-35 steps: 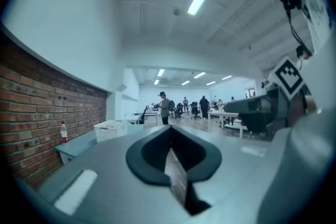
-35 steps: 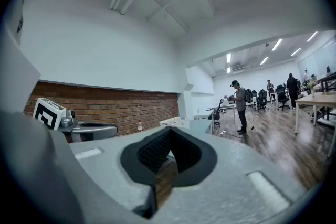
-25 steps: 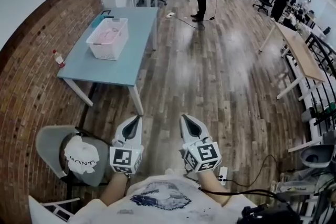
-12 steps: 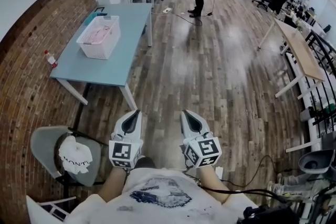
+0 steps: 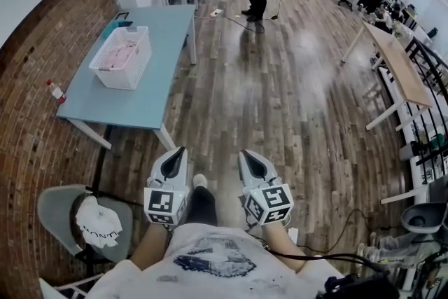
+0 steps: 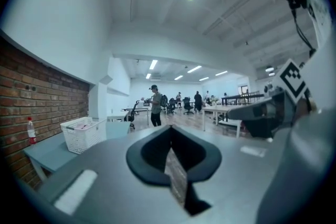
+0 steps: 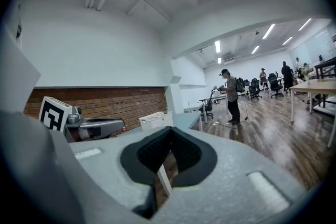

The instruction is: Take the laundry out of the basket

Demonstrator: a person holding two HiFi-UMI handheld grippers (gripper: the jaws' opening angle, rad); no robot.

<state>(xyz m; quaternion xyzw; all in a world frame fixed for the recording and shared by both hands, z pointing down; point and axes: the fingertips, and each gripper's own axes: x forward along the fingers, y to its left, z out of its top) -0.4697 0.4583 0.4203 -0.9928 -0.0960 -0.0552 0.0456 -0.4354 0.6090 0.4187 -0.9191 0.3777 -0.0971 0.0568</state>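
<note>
The person holds the left gripper (image 5: 179, 152) and the right gripper (image 5: 246, 155) side by side, low in front of the torso. Both point forward, jaws closed together with nothing between them. Bare forearms (image 5: 150, 248) run back from them, and one dark-trousered leg (image 5: 201, 203) shows between the two.

- Basket (image 5: 120, 58): white plastic lattice, matt.
- Laundry (image 5: 124, 52): soft pink cloth.
- Table top (image 5: 140, 100): smooth, matt pale blue.
- Floor (image 5: 280, 80): wood planks, glossy.
- Wall (image 5: 31, 129): rough brick.

The light-blue worktop (image 5: 133, 103) stands on the wood floor (image 5: 280, 94) beside the brick wall (image 5: 42, 45). On it sit a white basket (image 5: 119, 75) of pink laundry (image 5: 124, 51) and, apart at the wall-side edge, a bottle (image 5: 54, 90).
</note>
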